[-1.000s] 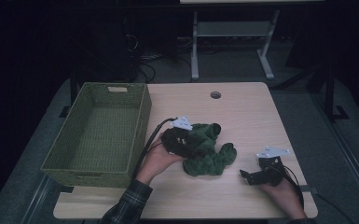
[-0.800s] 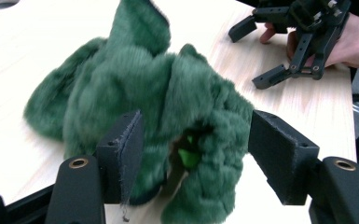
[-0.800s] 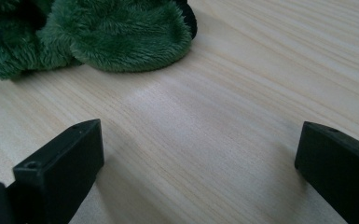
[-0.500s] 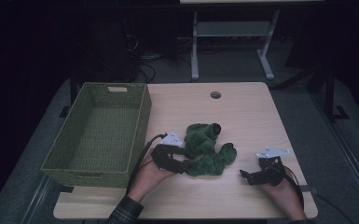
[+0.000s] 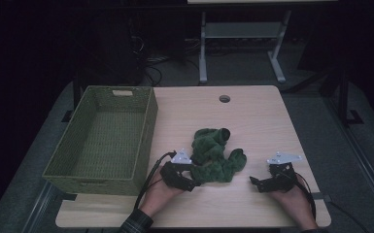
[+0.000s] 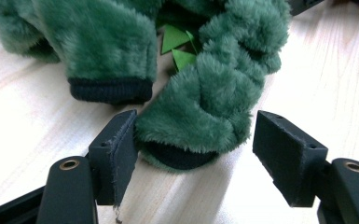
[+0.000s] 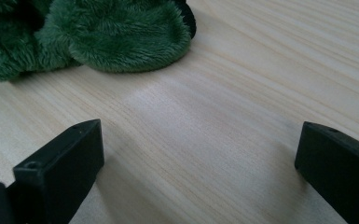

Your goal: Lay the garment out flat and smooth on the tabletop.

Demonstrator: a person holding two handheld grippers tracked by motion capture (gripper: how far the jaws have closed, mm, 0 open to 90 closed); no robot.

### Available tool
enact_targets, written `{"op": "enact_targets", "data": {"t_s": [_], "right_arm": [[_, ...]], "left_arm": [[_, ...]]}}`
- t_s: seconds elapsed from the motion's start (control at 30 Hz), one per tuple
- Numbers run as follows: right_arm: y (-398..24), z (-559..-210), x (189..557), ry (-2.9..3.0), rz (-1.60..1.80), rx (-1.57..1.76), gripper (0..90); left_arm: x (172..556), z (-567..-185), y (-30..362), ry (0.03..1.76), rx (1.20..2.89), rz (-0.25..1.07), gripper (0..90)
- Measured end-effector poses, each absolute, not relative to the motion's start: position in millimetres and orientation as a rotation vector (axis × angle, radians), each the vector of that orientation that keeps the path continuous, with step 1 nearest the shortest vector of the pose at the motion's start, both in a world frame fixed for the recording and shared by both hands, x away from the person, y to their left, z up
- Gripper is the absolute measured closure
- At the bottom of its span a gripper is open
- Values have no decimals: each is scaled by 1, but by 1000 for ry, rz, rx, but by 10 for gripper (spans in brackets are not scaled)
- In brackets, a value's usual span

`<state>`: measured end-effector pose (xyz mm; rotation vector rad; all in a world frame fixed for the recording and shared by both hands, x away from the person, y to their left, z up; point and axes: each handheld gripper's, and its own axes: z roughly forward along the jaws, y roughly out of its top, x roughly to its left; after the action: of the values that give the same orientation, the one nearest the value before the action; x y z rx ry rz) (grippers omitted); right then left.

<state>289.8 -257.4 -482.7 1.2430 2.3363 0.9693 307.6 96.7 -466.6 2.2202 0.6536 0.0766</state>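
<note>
Item: fuzzy green plush garment (image 5: 213,155), crumpled mid-tabletop (image 5: 252,116). My left gripper (image 6: 193,144) jaws, just opening wide, straddle one cuffed sleeve end unpinched. Advice: push deeper before closing. Right gripper (image 7: 196,163) open, empty.

Green plush garment (image 5: 213,155) heaped on the wooden table (image 5: 252,121)

It is a fuzzy, dark green piece lying crumpled near the front middle of the table, just to the right of the woven basket (image 5: 102,141) and not touching it. Two furry sleeve-like ends (image 6: 200,121) finish in dark ribbed cuffs (image 6: 112,89), one lying flat on the wood, the other curled and twisted. Small bright green felt triangles (image 6: 179,46) peek out between the folds. A dark opening shows at the far end of the heap.
</note>
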Motion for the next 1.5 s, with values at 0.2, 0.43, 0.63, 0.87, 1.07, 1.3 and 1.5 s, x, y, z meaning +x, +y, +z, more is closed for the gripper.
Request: {"op": "enact_targets", "data": {"t_s": [0.2, 0.43, 0.63, 0.87, 1.07, 1.3, 1.5], "right_arm": [[-257, -477, 293, 2355, 973, 1216, 98], [-258, -463, 300, 2375, 1098, 1176, 295], [-254, -454, 311, 2385, 1188, 1099, 414], [-245, -460, 336, 2436, 1225, 1077, 467], [-243, -470, 345, 2493, 1215, 1090, 482], [-244, -472, 344, 2540, 1208, 1083, 722], [-246, -471, 343, 2560, 1202, 1069, 826]], "left_arm": [[308, -473, 97, 661, 2211, 93, 301], [309, -476, 98, 648, 2185, 101, 329], [310, -477, 97, 646, 2178, 110, 364], [312, -477, 100, 649, 2172, 108, 457], [314, -477, 103, 654, 2163, 90, 574], [314, -475, 102, 645, 2184, 65, 726], [316, -473, 101, 651, 2199, 43, 792]]}}
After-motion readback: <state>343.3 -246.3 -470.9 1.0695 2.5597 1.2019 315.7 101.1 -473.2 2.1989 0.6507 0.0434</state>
